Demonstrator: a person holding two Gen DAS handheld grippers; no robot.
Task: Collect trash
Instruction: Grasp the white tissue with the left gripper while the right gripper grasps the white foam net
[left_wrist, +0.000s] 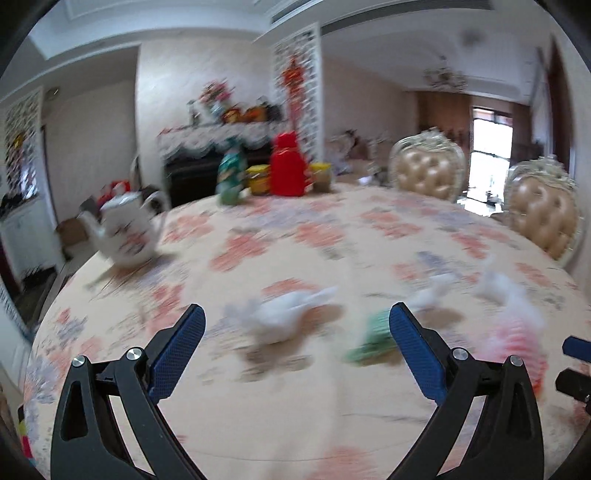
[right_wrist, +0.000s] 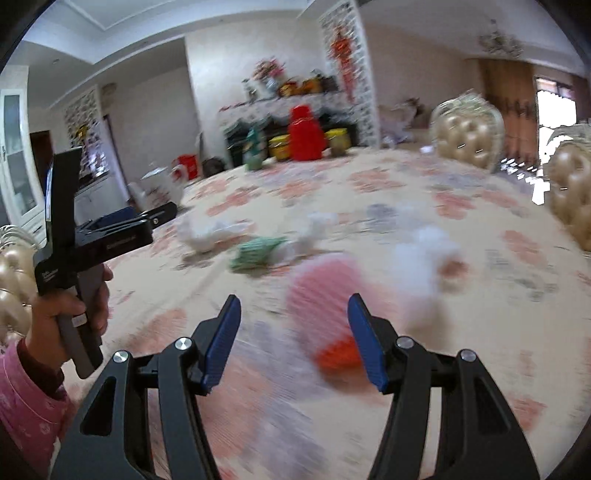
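Scattered trash lies on the flowered tablecloth (left_wrist: 295, 406), all of it blurred. In the left wrist view a crumpled white tissue (left_wrist: 284, 314) lies just beyond my left gripper (left_wrist: 297, 317), which is open and empty. A green wrapper (left_wrist: 369, 338) sits by its right finger, and more white tissues (left_wrist: 432, 295) lie further right. In the right wrist view my right gripper (right_wrist: 293, 314) is open, and a pink foam net with an orange end (right_wrist: 325, 295) lies on the table beyond its right finger, untouched. A white tissue (right_wrist: 424, 266) and the green wrapper (right_wrist: 258, 251) lie behind it.
A white teapot (left_wrist: 125, 232) stands at the table's left edge. A red container (left_wrist: 288, 166), a green bottle (left_wrist: 231, 177) and yellow jars (left_wrist: 258, 179) stand at the far side. Padded chairs (left_wrist: 428, 170) line the right. A hand in a pink sleeve (right_wrist: 74, 306) holds the left gripper (right_wrist: 147, 218).
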